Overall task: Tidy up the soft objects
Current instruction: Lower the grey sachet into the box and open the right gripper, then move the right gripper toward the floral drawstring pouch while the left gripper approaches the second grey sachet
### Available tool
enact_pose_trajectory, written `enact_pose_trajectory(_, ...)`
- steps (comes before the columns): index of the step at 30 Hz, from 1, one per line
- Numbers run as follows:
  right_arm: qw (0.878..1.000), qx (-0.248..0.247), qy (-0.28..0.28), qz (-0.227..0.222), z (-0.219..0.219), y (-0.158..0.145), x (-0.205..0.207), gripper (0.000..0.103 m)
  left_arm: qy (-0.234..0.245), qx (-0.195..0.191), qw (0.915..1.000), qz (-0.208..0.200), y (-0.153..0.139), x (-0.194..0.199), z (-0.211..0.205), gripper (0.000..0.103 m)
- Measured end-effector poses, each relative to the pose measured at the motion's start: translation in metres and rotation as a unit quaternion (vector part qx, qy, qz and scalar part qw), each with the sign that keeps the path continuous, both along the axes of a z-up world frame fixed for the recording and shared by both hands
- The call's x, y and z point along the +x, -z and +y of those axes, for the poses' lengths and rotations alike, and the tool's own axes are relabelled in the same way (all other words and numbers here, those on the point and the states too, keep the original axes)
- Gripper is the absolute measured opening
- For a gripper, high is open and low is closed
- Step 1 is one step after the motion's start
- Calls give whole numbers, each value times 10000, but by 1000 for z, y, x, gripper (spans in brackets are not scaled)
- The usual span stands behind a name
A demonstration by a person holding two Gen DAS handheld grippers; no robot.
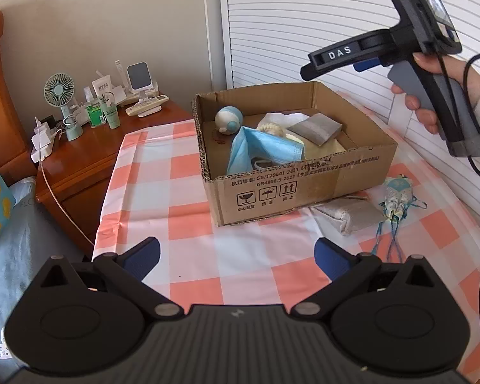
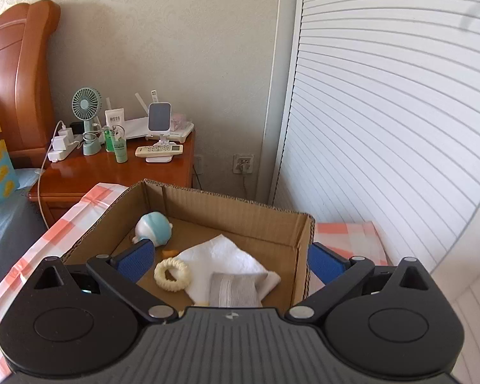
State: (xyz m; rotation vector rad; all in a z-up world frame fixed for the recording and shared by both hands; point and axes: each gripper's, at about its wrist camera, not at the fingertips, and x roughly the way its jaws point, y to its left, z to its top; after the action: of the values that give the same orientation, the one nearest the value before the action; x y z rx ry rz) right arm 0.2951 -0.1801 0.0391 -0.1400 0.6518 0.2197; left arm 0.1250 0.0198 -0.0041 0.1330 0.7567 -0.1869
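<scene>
An open cardboard box (image 1: pixel 304 179) stands on the checked tablecloth (image 1: pixel 188 217). Inside lie a blue face mask (image 1: pixel 265 150), a round blue-white plush (image 1: pixel 228 120), a grey folded cloth (image 1: pixel 315 128), a white cloth (image 2: pixel 224 256) and a cream ring (image 2: pixel 172 275). Right of the box on the cloth lie a grey-white cloth (image 1: pixel 348 216) and a patterned pouch with strings (image 1: pixel 396 196). My left gripper (image 1: pixel 236 254) is open and empty, in front of the box. My right gripper (image 2: pixel 230 260) is open and empty above the box; it also shows in the left wrist view (image 1: pixel 332 64).
A wooden nightstand (image 2: pixel 118 172) at the back left holds a small fan (image 2: pixel 86 118), bottles, chargers, a remote and a stand. A bed with a wooden headboard (image 2: pixel 19 73) is at far left. Slatted white doors (image 2: pixel 384 112) stand behind and right of the table.
</scene>
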Motion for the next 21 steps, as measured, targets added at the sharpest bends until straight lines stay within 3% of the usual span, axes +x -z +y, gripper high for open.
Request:
enact_pose_trajectory(13, 9996, 51, -182, 227, -24, 1, -59, 103, 74, -77, 9999, -97, -6, -11, -3, 102)
enact_pose_trajectory(21, 9971, 249, -335, 631, -40, 33, -84, 103, 30, -74, 10000, -43, -4, -13, 1, 102)
